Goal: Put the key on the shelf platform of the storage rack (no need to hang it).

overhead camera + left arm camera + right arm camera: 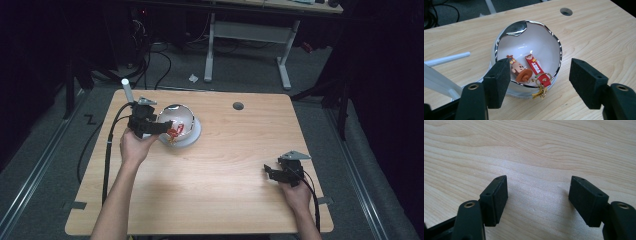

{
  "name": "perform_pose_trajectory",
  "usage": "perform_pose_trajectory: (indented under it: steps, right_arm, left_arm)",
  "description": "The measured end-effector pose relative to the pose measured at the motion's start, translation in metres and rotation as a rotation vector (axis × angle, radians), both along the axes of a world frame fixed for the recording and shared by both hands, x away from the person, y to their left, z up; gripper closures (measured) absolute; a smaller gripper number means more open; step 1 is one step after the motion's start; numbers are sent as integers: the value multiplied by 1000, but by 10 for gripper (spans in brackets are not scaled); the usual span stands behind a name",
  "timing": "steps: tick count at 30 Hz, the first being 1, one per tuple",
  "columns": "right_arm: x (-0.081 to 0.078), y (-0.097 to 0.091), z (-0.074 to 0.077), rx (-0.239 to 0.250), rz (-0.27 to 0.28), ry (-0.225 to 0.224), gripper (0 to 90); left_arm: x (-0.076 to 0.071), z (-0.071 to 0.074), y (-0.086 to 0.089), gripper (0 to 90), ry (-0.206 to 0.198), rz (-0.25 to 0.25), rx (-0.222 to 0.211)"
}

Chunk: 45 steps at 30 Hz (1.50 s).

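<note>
**Ana:** High view first: why is the left gripper (159, 127) parked right at the bowl (186, 131)?

**Ben:** My guess is it's lined up on the keychain (527, 71) inside. In the left gripper view the fingers (496, 82) stand apart with nothing pressed between them; one pad sits in front of the bowl's near rim, the other is well clear over bare counter (594, 32).

**Ana:** And the keychain itself?

**Ben:** It lies low in the white bowl, against the near wall. There's a small cartoon figure with a brown hat, a red strap with lettering, and a gold clasp spilling over the silver-edged rim.

**Ana:** So the bowl tilts toward the camera?

**Ben:** It looks tipped on a pale saucer-like base, which would explain why everything has slid to the low side.

**Ana:** What about the right gripper (272, 173)?

**Ben:** It rests near the counter's right edge, well apart from the bowl, fingers (495, 200) wide and empty, probably just waiting.
</note>
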State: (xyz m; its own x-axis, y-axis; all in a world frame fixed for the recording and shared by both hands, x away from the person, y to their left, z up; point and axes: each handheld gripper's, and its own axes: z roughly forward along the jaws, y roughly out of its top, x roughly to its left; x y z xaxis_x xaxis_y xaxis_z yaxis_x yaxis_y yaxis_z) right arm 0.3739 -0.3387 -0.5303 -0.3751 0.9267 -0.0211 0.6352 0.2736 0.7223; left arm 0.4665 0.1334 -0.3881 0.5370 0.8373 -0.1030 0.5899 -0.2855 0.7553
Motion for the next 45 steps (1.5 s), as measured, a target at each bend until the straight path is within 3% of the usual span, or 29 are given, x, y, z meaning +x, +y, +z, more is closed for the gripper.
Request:
perform_pose_trajectory:
  steps: [17,45]
  right_arm:
    - [0,0,0,0,0,-1,318]
    - [0,0,0,0,0,0,318]
  left_arm:
    - [-27,-1,20,349,-39,29,-57]
    - [-62,-1,41,347,-71,60,-98]
